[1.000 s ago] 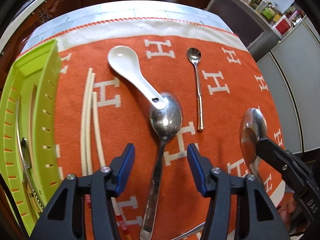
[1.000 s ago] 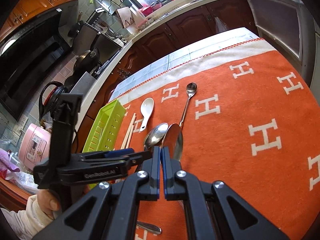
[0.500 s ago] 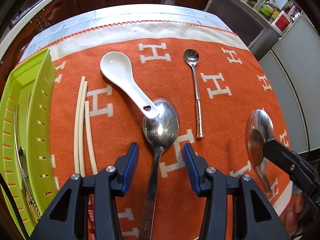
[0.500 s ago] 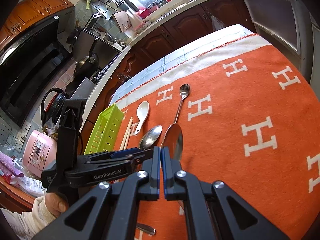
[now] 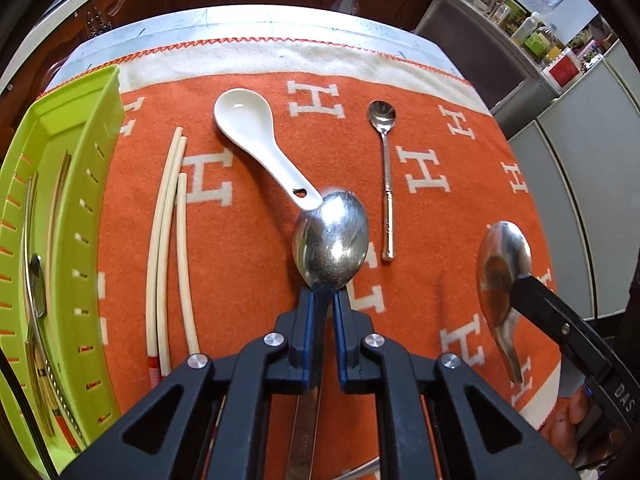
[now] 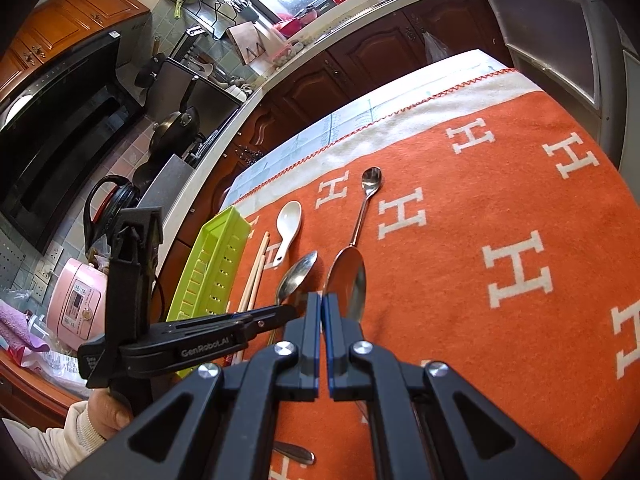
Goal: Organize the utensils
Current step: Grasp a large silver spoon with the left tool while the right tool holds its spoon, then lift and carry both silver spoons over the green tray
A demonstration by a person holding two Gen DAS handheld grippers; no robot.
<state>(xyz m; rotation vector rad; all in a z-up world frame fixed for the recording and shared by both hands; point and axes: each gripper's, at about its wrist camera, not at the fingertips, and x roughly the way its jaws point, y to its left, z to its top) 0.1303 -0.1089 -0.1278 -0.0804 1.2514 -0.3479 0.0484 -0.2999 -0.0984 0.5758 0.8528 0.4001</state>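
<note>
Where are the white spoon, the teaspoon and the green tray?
white spoon (image 5: 245, 120), left wrist view, on its bowl
teaspoon (image 5: 386, 184), left wrist view, mid handle
green tray (image 5: 90, 184), left wrist view, on its slotted side wall

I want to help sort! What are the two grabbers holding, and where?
Left gripper: big spoon, by its neck. Right gripper: another spoon, by its handle.
</note>
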